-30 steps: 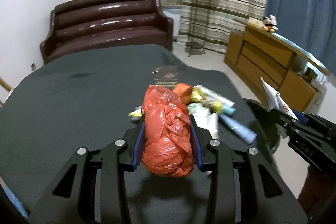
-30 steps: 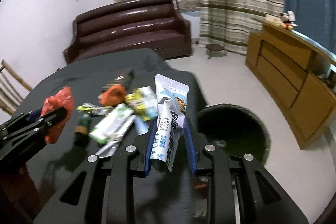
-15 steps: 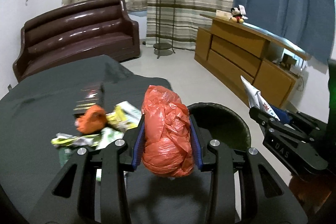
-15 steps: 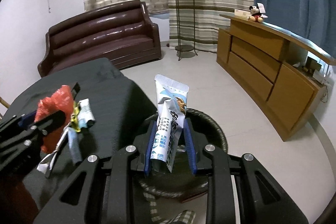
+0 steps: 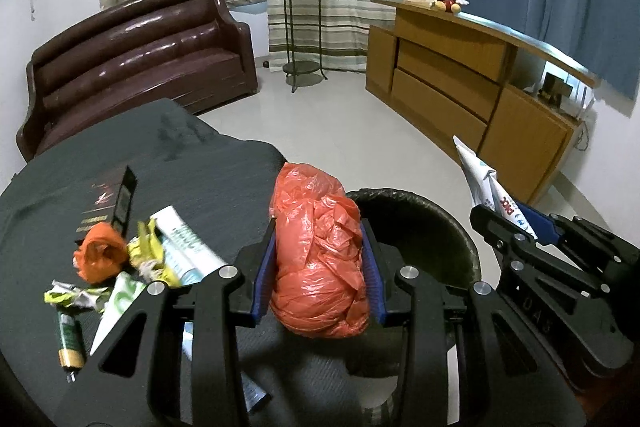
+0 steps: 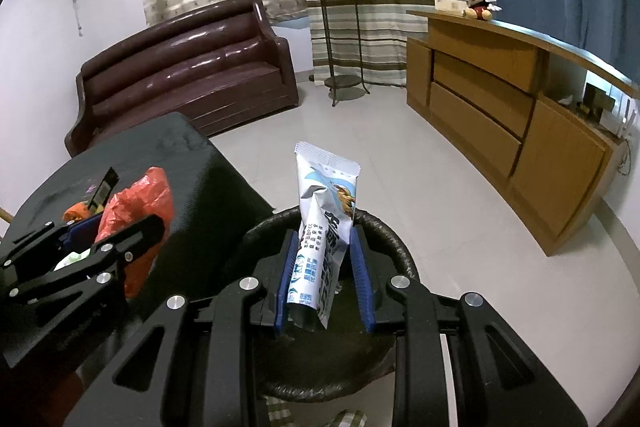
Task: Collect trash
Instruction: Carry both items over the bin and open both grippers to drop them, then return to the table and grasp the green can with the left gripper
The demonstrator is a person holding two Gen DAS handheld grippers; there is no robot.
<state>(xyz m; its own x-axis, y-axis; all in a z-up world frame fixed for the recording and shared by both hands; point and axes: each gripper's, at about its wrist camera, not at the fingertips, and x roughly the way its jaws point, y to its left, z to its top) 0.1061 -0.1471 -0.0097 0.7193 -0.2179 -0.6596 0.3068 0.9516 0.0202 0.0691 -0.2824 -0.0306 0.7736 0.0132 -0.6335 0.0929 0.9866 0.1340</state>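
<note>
Trash is in both claws. The left claw (image 5: pixel 319 263) is clenched on a crumpled red plastic bag (image 5: pixel 318 259), the blue pads (image 5: pixel 262 277) pressing it from both sides, and the bag bulges out above and below them. Just ahead of this claw and a little to its right stands a round black bin (image 5: pixel 448 223) on the pale floor, with its rim partly hidden behind the bag. To the left of the left claw, on the dark bench (image 5: pixel 180 163), more trash lies in a loose pile: an orange crumpled wrapper (image 5: pixel 98 257), a yellow wrapper (image 5: pixel 150 255), a white tube (image 5: pixel 188 247), a small green battery (image 5: pixel 70 341) and a flat dark booklet (image 5: pixel 108 207) behind them. The right claw (image 6: pixel 324 273) is grasping a white and blue snack packet (image 6: pixel 326 215), which stands upright between its pads, the sealed top pointing up. This claw hangs directly over the opening of the bin (image 6: pixel 384 231), and the packet's lower end is above the dark inside. The left claw with its red bag shows at the left of the right claw, near the bench edge. Farther ahead of both claws are a brown leather sofa (image 6: pixel 188 67), a metal plant stand (image 6: pixel 340 39) with a potted plant, and a wooden sideboard (image 6: pixel 500 107).
</note>
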